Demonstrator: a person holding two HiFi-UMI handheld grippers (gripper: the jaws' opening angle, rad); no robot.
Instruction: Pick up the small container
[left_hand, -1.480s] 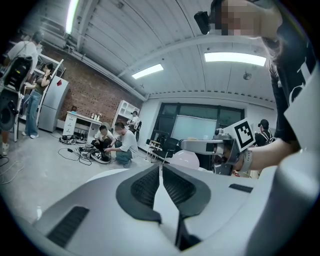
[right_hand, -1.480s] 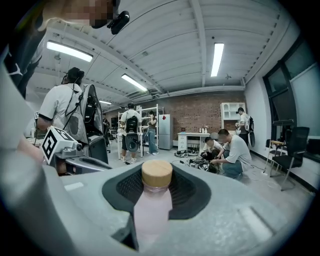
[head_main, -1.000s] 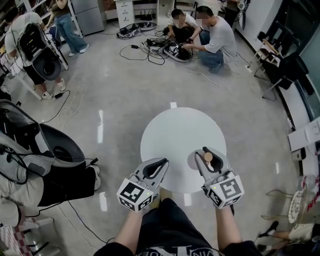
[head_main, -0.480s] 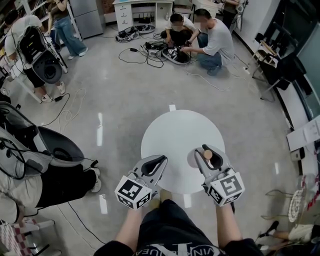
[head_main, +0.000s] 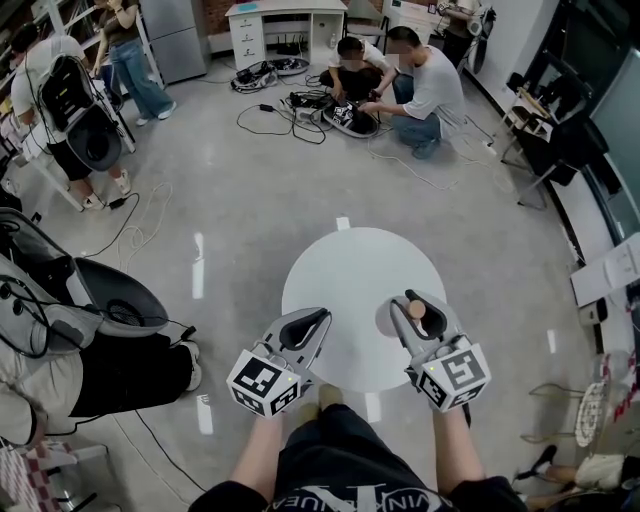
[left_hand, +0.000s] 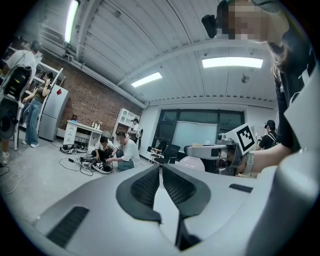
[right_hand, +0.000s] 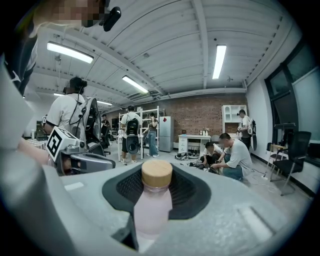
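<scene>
While the right gripper clasped the small container, the left gripper was empty, its jaws closed.
Seen along the right gripper's jaws, the container was a pale pink bottle with a round wood-coloured cap, standing upright between the two dark ribbed pads, which pressed on its sides, the cap rising just above them. From the head view, the cap showed between the right jaws over the near right part of the round white table, with a soft shadow on the tabletop beside it. The left gripper's pads met at their tips with nothing between them, and it sat over the table's near left edge, well apart from the container.
</scene>
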